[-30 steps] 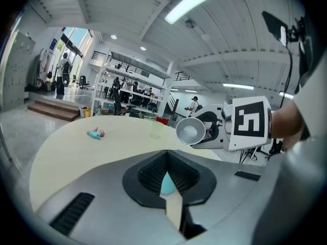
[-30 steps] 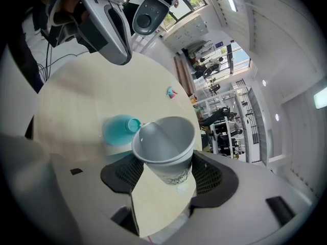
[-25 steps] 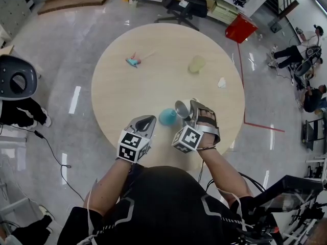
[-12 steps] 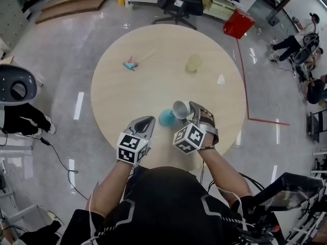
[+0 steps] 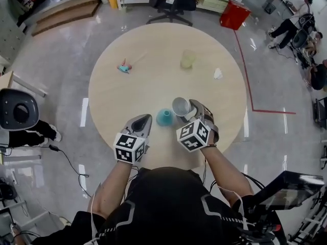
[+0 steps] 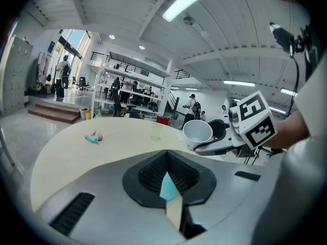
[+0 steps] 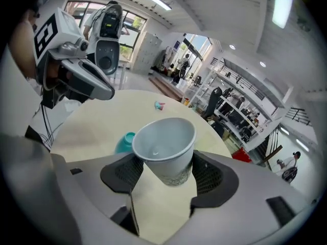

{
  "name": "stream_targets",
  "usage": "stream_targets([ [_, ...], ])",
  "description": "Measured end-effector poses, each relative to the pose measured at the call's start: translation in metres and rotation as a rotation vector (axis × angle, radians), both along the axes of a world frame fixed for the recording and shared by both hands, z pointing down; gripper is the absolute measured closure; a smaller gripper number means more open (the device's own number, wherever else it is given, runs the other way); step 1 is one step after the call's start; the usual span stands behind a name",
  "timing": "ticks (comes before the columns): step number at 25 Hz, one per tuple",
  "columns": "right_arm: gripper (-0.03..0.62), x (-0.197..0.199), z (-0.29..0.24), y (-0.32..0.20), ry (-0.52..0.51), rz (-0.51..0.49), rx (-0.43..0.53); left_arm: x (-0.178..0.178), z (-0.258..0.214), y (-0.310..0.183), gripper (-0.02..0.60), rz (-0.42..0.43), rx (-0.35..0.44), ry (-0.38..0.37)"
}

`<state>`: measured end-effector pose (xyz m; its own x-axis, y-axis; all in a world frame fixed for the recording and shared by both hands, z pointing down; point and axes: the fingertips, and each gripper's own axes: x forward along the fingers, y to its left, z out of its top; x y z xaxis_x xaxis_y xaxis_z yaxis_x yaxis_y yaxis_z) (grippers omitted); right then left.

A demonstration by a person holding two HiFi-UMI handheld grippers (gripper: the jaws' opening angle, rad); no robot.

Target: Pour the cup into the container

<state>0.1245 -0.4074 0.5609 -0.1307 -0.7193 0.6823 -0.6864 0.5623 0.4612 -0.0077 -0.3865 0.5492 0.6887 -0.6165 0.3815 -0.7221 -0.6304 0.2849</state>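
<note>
Grips the white paper cup by its lower wall in the right gripper, centre frame (likely light, crushable: squeeze gently), left gripper clenched empty.

One round pale wooden table, one white paper cup, one teal bowl-like container, one yellowish translucent cup, one small teal-and-pink object, and what may be one white scrap.
</note>
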Motion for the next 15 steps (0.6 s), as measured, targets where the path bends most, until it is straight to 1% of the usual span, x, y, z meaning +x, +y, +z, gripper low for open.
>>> stream_targets([
  [5, 0.293, 0.022, 0.012, 0.002, -0.160, 0.078, -0.052, 0.005, -0.003, -0.014, 0.580, -0.048, -0.047, 0.035],
  [9, 0.293, 0.038, 0.032, 0.011, -0.232, 0.118, -0.088, 0.011, 0.010, -0.013, 0.580, -0.028, -0.076, -0.010],
  [10, 0.293, 0.041, 0.040, 0.015, -0.263, 0.134, -0.109, 0.012, 0.014, -0.011, 0.580, -0.025, -0.089, -0.009],
  [12, 0.293, 0.048, 0.054, 0.022, -0.337, 0.171, -0.148, 0.014, 0.016, -0.009, 0.580, -0.027, -0.107, 0.016],
  [13, 0.292, 0.052, 0.059, 0.022, -0.366, 0.185, -0.155, 0.016, 0.017, -0.011, 0.580, -0.029, -0.107, 0.024],
  [15, 0.292, 0.060, 0.071, 0.018, -0.400, 0.194, -0.153, 0.020, 0.024, -0.018, 0.580, -0.030, -0.102, 0.009],
])
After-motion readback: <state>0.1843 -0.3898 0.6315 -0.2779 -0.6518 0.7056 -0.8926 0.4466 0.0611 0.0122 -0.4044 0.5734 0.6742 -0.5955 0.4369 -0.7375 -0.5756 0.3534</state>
